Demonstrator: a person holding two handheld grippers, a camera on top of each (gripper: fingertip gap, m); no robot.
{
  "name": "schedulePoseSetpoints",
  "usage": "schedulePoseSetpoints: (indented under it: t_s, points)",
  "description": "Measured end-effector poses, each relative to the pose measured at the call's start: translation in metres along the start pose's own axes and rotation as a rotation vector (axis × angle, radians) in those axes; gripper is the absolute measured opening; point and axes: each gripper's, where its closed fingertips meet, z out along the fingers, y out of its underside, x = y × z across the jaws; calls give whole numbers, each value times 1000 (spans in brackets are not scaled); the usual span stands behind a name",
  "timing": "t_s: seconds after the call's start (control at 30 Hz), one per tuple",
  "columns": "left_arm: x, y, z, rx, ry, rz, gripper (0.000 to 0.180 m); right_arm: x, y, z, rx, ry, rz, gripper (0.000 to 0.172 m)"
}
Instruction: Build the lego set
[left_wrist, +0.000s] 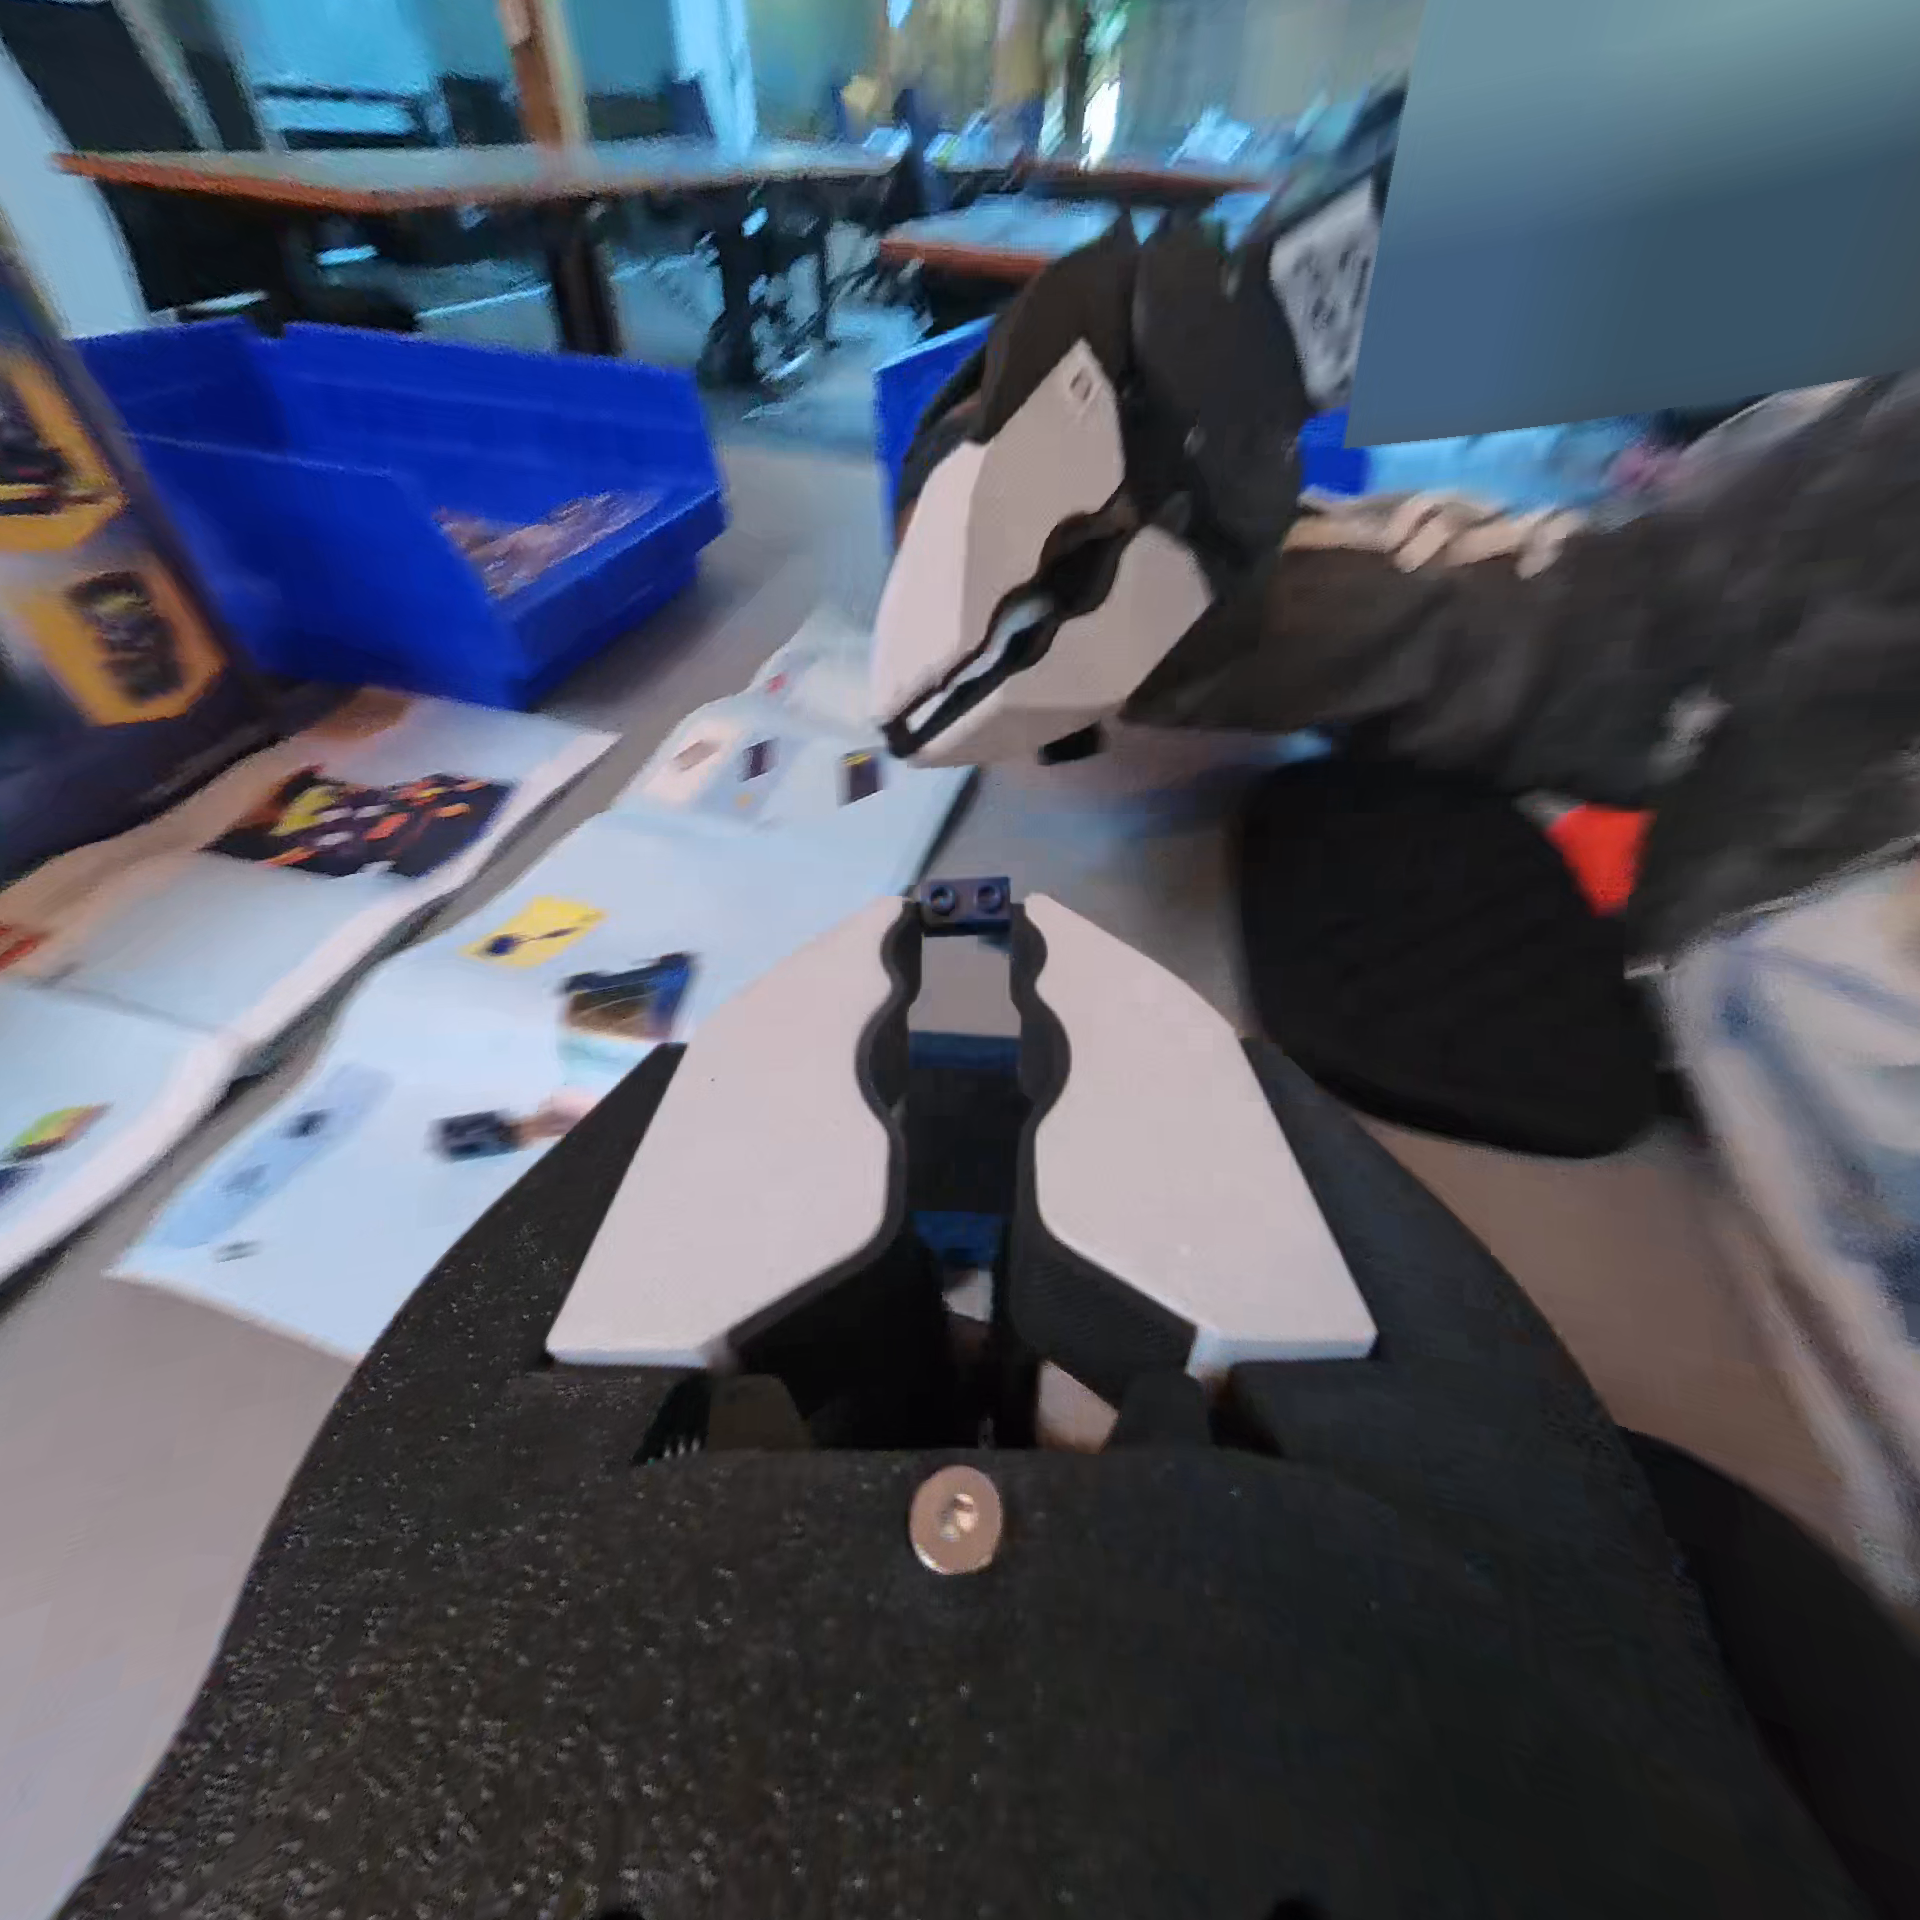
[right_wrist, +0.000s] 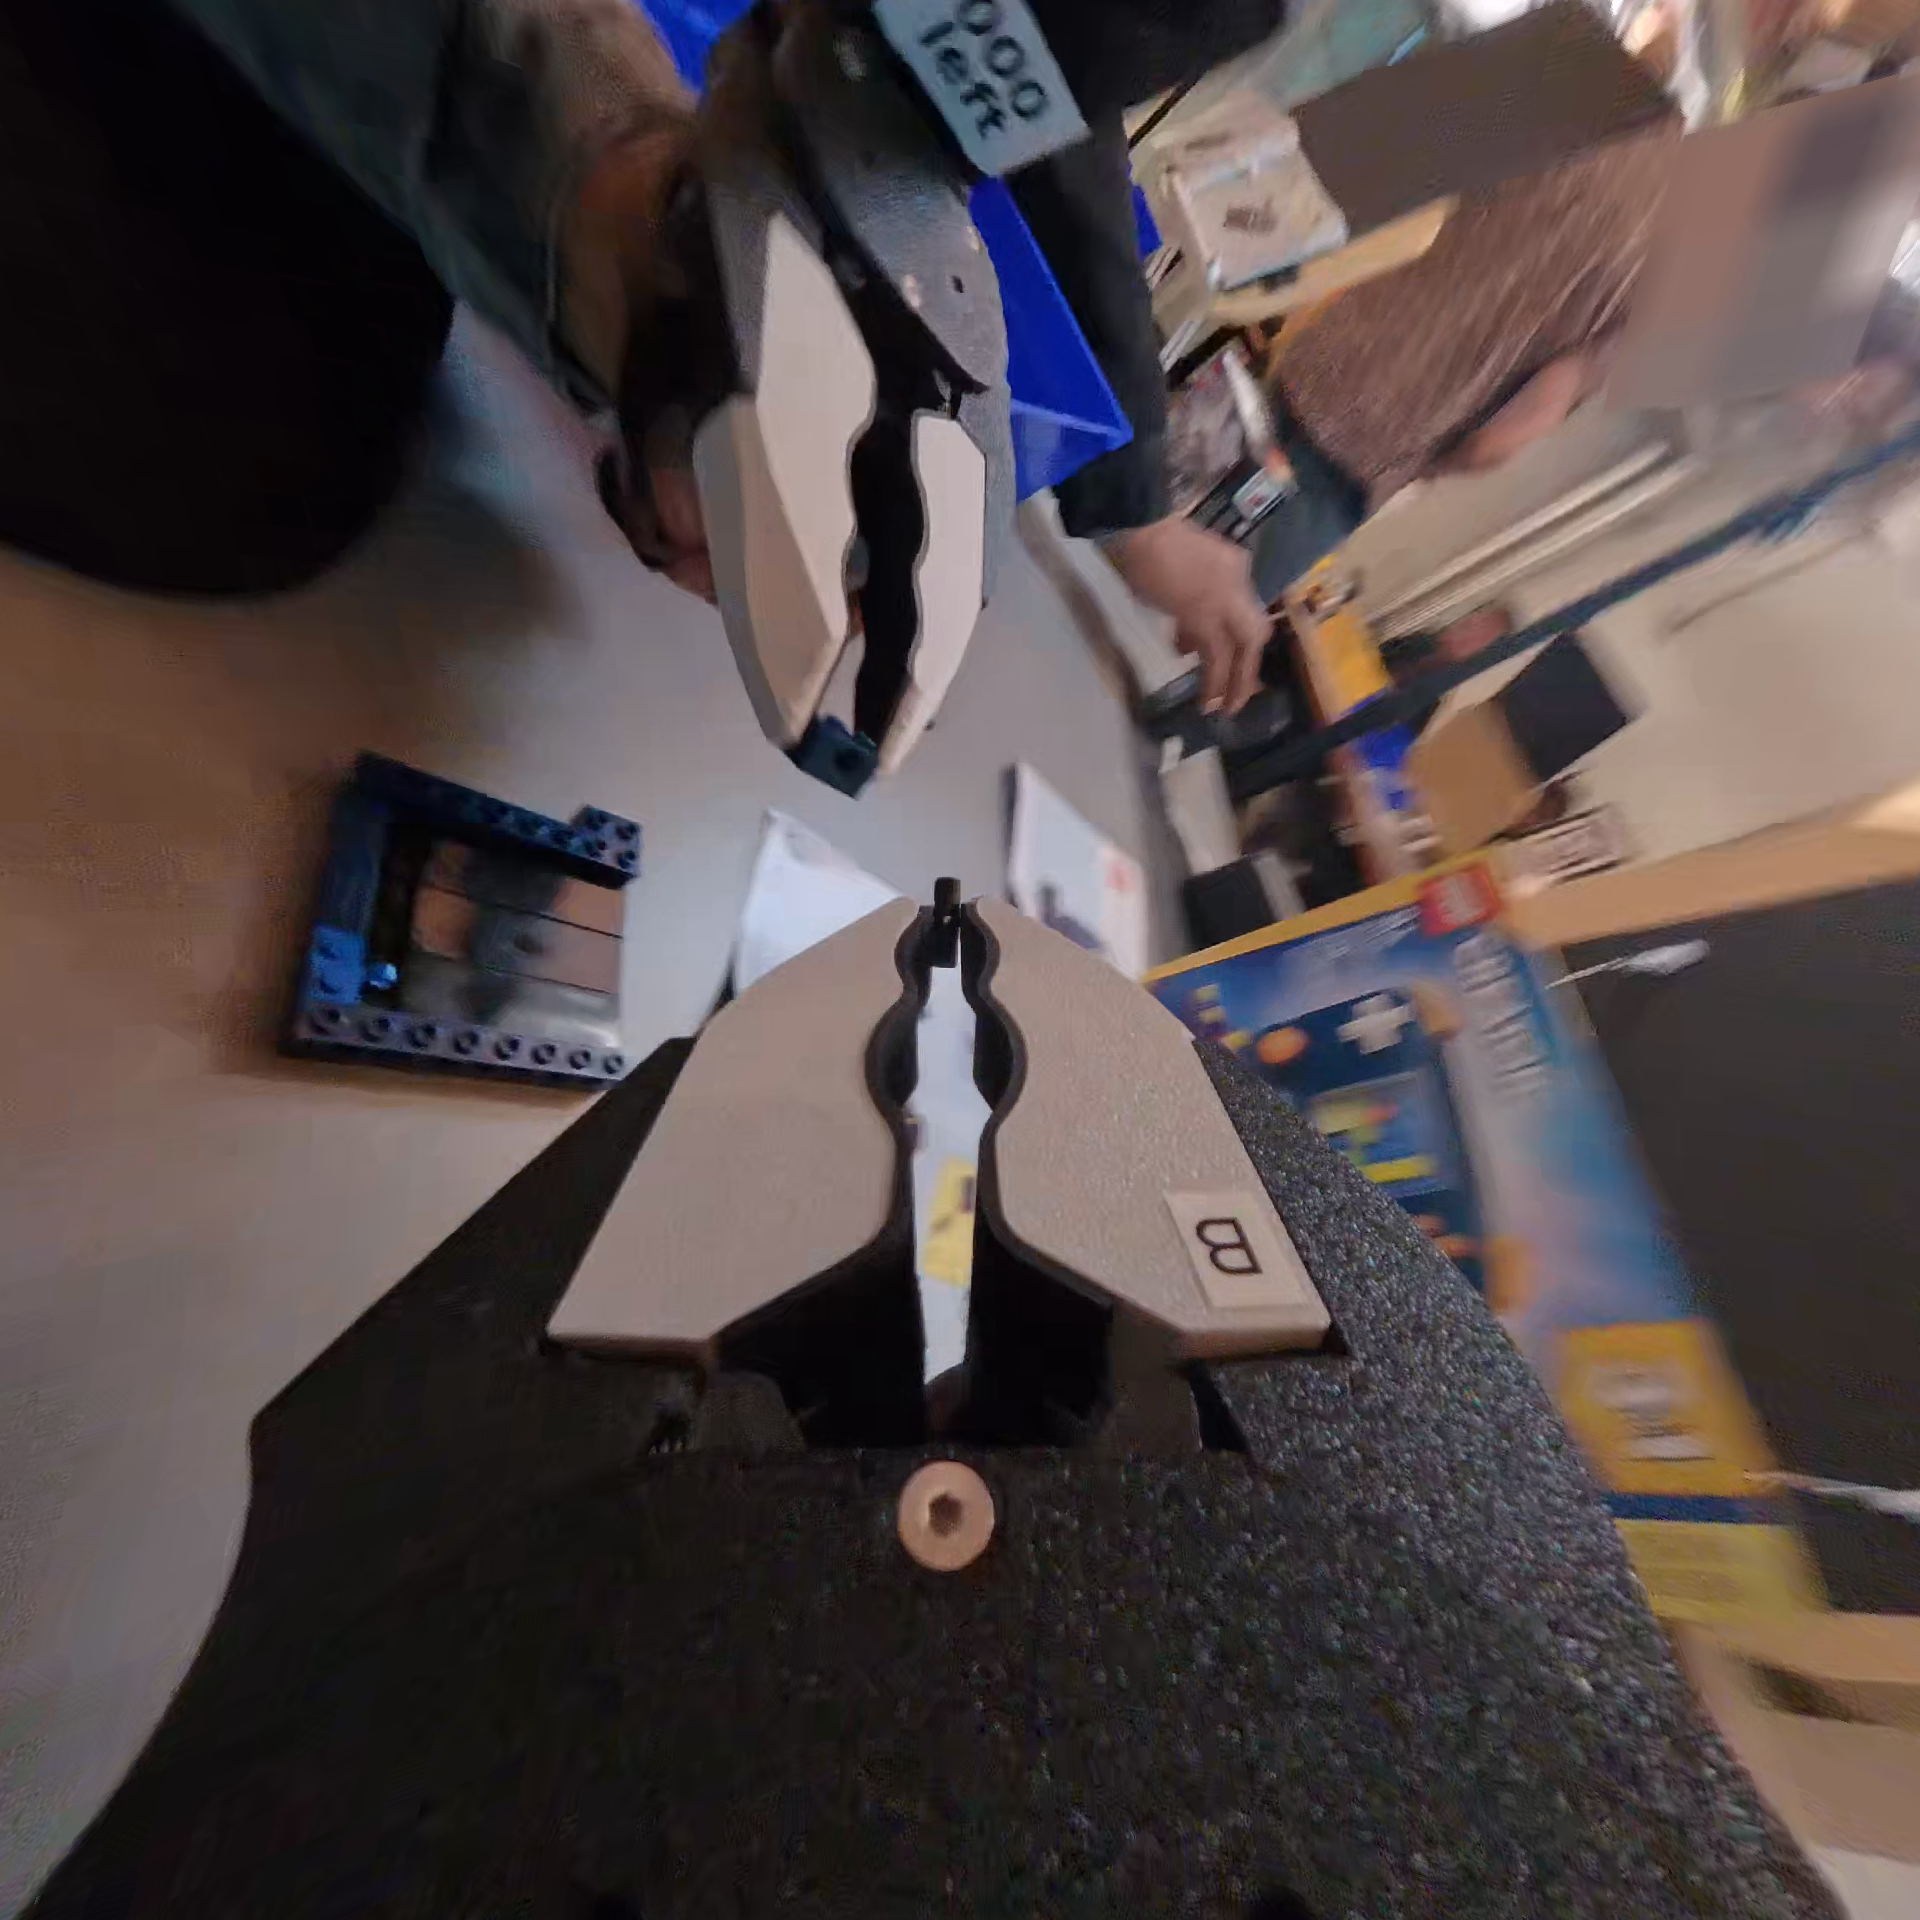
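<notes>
L gripper (left_wrist: 966, 914) is clamped on a small dark-blue studded plastic brick (left_wrist: 966, 906), held only at the very fingertips, so a twist could pop it loose. R gripper (right_wrist: 943, 920) has its fingers nearly together, pinching a tiny black plastic peg (right_wrist: 943, 914) that sticks out past the tips and may slip. Motion blur suggests fast moves, which adds risk. Only the R view shows the dark-blue brick frame assembly (right_wrist: 457, 925) on the table, left of the R gripper; only the L view shows the open instruction booklet (left_wrist: 582, 935) beneath the L gripper.
</notes>
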Motion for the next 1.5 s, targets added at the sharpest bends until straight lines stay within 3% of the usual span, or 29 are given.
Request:
schedulePoseSetpoints:
  t_s: [0.13,0.33,0.53,0.9,1.13,1.5]
  points:
    - [21,4,-9,22,60,-130,16,-15,-24,2,-71,50,-317,5]
    - [19,16,-13,-75,-47,3,15,-39,-28,17,-190,70,-639,5]
    - [21,26,-10,-139,-79,135,15,-47,-28,22,-195,47,-652,5]
    - [26,33,-10,-189,-57,198,15,-59,-27,24,-149,8,-602,4]
    - [23,34,-6,-188,-88,110,15,-59,-22,23,-179,23,-568,4]
    - [13,43,-4,-221,-174,-38,15,-61,-11,28,-317,63,-756,3]
